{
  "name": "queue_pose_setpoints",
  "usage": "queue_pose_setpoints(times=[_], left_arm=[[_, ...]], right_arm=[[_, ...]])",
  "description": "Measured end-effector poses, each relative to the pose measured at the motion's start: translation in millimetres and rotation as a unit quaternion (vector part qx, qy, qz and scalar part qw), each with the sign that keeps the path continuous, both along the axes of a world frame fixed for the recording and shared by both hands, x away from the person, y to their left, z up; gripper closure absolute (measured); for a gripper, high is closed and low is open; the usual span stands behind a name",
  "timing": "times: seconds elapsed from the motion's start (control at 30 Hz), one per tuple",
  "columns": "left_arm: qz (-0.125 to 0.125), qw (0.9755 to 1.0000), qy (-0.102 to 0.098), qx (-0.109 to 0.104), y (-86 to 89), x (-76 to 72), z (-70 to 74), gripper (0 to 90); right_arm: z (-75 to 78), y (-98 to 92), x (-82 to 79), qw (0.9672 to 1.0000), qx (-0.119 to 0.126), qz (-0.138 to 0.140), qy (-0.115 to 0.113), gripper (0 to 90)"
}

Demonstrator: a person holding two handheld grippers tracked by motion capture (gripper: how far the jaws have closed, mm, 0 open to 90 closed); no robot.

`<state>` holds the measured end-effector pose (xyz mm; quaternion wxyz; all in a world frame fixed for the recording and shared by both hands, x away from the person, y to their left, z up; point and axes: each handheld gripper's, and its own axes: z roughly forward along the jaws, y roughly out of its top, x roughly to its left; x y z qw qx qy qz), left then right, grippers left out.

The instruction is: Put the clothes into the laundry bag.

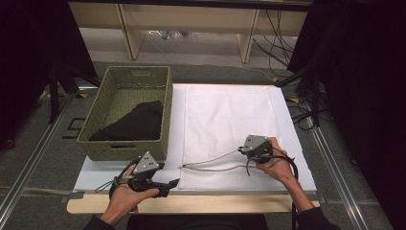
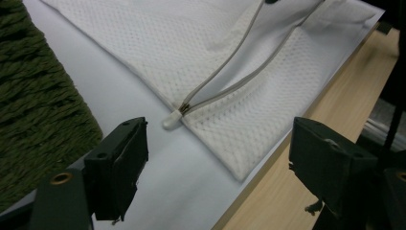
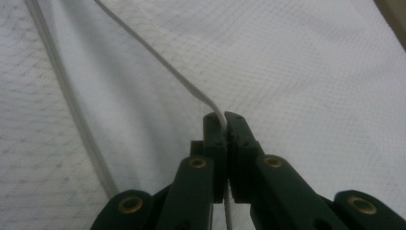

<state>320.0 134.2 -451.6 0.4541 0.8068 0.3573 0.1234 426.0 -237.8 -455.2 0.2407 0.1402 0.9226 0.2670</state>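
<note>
White mesh laundry bag (image 1: 225, 129) lies flat at worktop (image 1: 191, 203) centre, zipper parted. Right tongs (image 3: 223, 120) clenched on the upper zipper edge (image 3: 158, 62) — 4 o'clock. Left tongs (image 2: 215, 158) released, empty — 7 o'clock. Green wicker basket (image 1: 95, 120), 10 o'clock, holds black cloth (image 1: 134, 122).

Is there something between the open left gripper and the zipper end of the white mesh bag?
Nothing visible. The left gripper is open, and between it and the zipper end of the mesh bag lies bare white sheet. The wicker basket stands aside.
</note>
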Motion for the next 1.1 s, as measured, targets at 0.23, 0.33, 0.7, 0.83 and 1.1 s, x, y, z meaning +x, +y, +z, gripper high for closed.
queue_pose_setpoints(times=[0.23, 0.33, 0.7, 0.83, 1.1], left_arm=[[-0.002, 0.9997, -0.014, 0.019, 2.3, 1.3, 5.7, 20.7], [0.007, 0.9993, -0.031, 0.020, 5.7, 2.9, 15.6, 20.6], [0.032, 0.9978, -0.058, 0.000, 27.3, 16.4, 56.9, 19.3], [0.057, 0.9966, -0.059, 0.007, 39.6, 34.3, 77.9, 19.5], [0.137, 0.9879, -0.071, 0.021, 84.4, 77.3, 104.8, 19.0]], right_arm=[[11.9, -1.9, 4.1, 0.9999, 0.011, -0.002, -0.012, 89.1], [14.4, -2.4, 4.0, 0.9998, 0.017, -0.006, -0.011, 89.2], [25.5, -3.5, 13.2, 0.9996, 0.017, -0.005, -0.020, 89.3], [30.8, -2.9, 15.8, 0.9995, 0.020, -0.005, -0.022, 89.2], [38.3, -6.5, 16.4, 0.9992, 0.025, -0.003, -0.030, 89.2]])
